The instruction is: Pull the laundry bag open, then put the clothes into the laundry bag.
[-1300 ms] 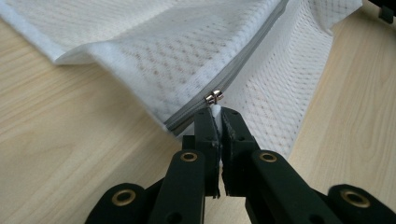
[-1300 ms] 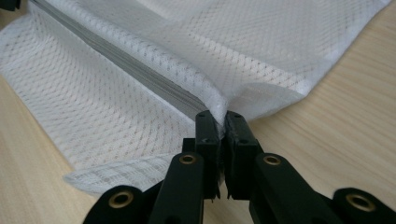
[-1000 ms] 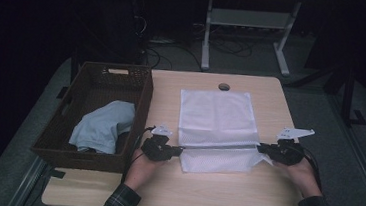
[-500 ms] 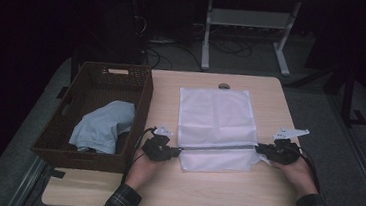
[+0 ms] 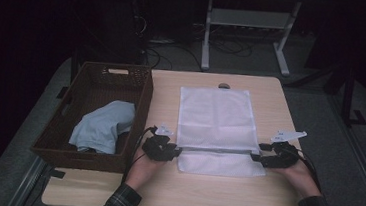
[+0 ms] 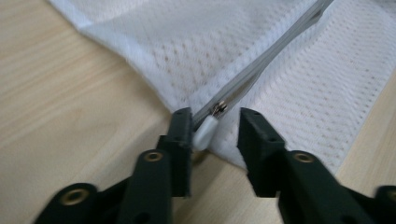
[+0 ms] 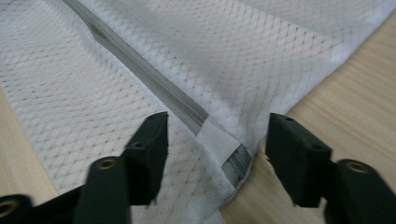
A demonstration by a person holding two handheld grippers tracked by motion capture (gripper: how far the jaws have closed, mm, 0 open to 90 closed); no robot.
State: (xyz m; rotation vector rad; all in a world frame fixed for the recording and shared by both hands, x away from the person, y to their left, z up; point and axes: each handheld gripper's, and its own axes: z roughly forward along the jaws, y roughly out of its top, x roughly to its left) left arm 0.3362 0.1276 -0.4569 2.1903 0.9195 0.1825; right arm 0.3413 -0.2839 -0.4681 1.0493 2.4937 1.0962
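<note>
White mesh bag [image 5: 218,118], light, limp and snag-prone, lies flat mid-table [image 5: 162,196]; best taken at its zipper [image 6: 261,65] ends. Left gripper [image 5: 174,152] has just spread, zip pull [image 6: 205,131] loose between its jaws; right gripper [image 5: 258,157] likewise spread astride the zipper's end. Wicker basket [image 5: 137,81] alongside holds a blue cloth [image 5: 102,126].

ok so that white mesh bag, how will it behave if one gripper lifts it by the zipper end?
Probably floppy: the mesh bag lies flat and thin on the table, so it would likely drape. Likely light, since its open weave shows the wood through it. The zipper band looks stiffer and may hang straighter.
</note>
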